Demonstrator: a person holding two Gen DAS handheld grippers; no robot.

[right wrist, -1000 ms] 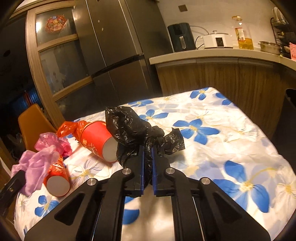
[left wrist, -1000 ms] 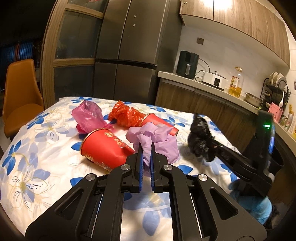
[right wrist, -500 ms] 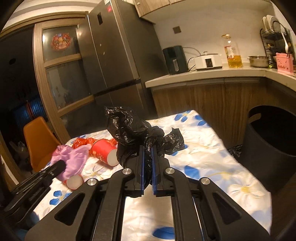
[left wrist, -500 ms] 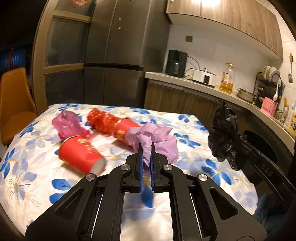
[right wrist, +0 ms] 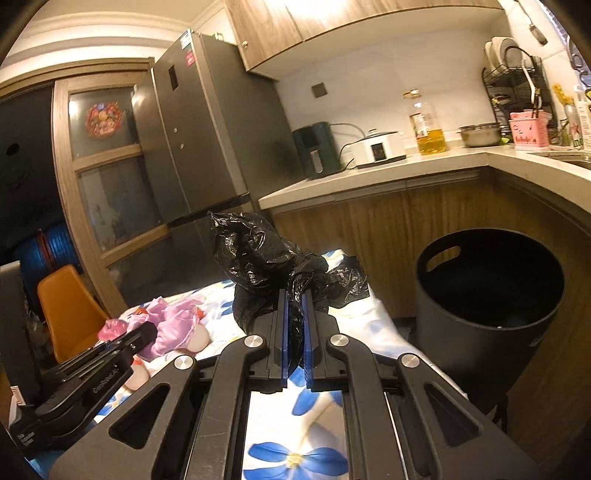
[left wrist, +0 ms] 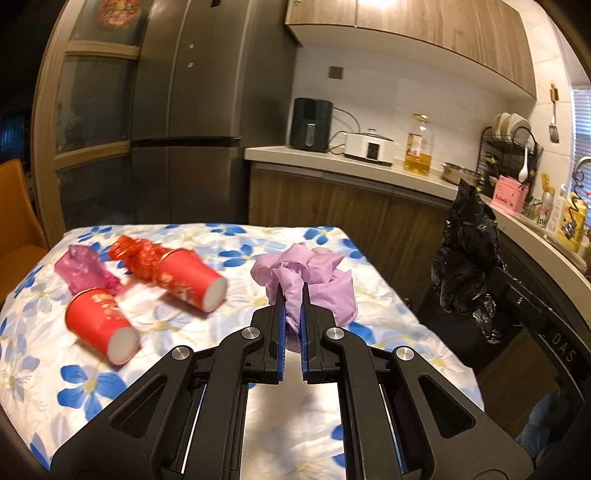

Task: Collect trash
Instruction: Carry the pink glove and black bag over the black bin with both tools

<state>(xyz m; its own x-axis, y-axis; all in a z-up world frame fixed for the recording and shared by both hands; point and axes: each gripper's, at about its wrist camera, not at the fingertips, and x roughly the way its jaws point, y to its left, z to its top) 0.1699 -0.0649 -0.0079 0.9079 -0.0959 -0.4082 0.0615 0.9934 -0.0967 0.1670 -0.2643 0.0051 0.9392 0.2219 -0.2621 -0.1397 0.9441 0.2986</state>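
Kitchen table (left wrist: 177, 373) at lower left; our left gripper (left wrist: 291, 314) pinches purple wrap (left wrist: 306, 273), right gripper (right wrist: 294, 314) clamps black bag (right wrist: 266, 258).

I see a dim, warm-lit kitchen through both wrist cameras. The only strong light glares off the wooden upper cabinets (left wrist: 424, 26) at the top of each frame, blown out to white. The doorway at left sits nearly black. The red paper cups (left wrist: 99, 328) smear with motion blur in the left view (the black gripper frames stay sharp). Fisheye bends the refrigerator (right wrist: 199, 140) and countertop (right wrist: 406, 170), and the corners vignette dark.
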